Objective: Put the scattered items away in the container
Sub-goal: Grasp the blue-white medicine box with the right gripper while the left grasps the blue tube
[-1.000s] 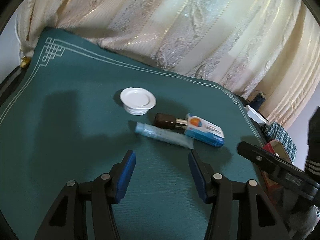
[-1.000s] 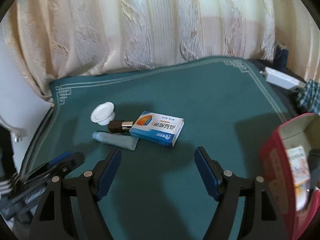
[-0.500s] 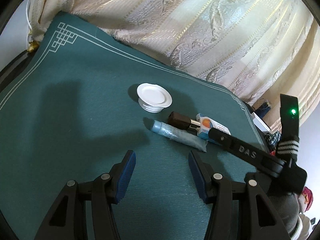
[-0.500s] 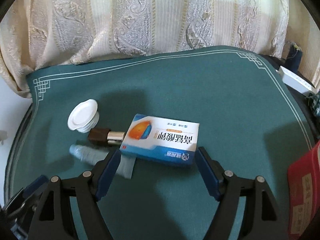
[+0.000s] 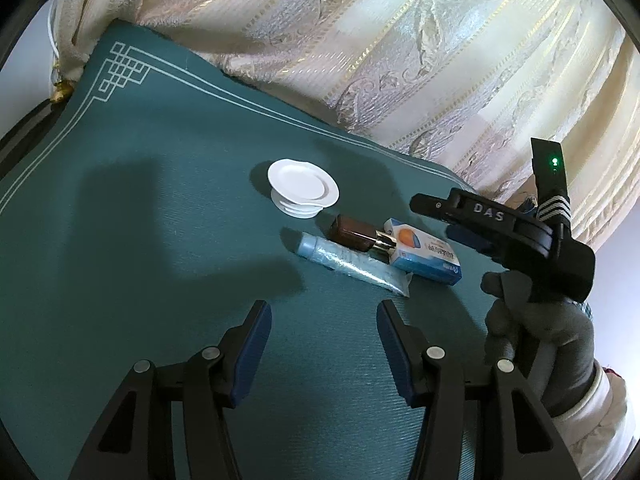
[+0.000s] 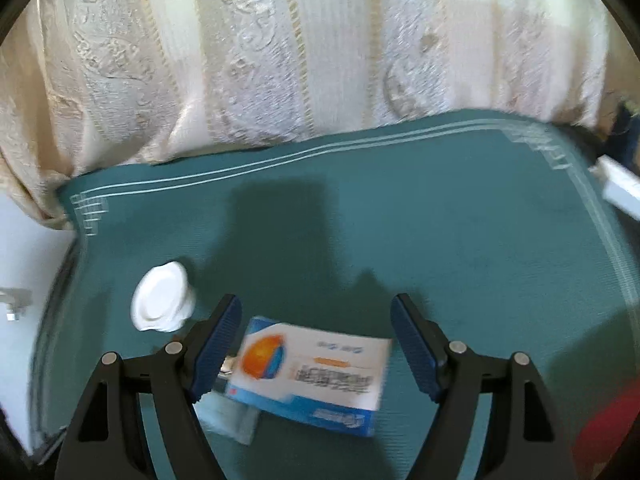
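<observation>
Your right hand-held gripper (image 6: 316,344) was nearer, jaws spread astride the blue-and-white box (image 6: 310,376), whose long axis spanned them; the left hand-held gripper (image 5: 324,344) stood half-spread, empty.

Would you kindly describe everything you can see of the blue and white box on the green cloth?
The blue and white box is a flat cardboard carton lying face up on the green cloth. Its white top carries an orange globe picture and dark print, blurred here; its sides are blue. It looks closed. It lies between the open right tongs, whose pads do not press it. A small brown bottle and a pale blue tube lie against its side.
</observation>
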